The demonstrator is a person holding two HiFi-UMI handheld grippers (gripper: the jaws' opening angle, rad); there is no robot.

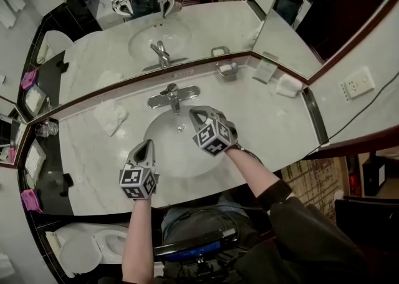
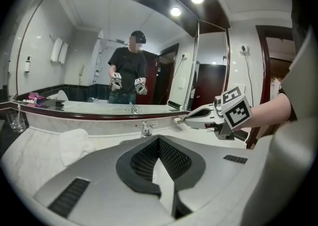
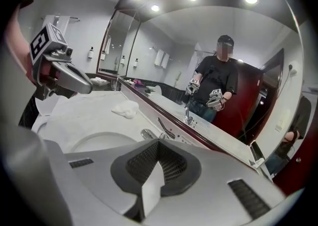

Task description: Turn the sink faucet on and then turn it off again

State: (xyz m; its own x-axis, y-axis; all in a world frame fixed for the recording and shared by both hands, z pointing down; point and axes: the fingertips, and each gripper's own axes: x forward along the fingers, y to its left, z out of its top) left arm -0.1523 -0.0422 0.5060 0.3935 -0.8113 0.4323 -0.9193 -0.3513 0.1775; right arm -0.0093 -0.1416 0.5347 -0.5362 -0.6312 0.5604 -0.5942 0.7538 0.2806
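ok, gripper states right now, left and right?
Left gripper: jaws shut, holding nothing.
Right gripper: jaws shut, holding nothing, just short of the faucet.

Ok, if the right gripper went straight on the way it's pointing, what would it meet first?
Likely the chrome sink faucet: the right gripper aims at its lever, though depth is unclear.

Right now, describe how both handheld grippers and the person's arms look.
Both the left gripper and right gripper are smooth grey shells tapering to pointed jaws, lined with black ribbed pads. Each carries a cube of black-and-white square markers near the hand. The right arm wears a dark sleeve higher up; the left forearm shows none.
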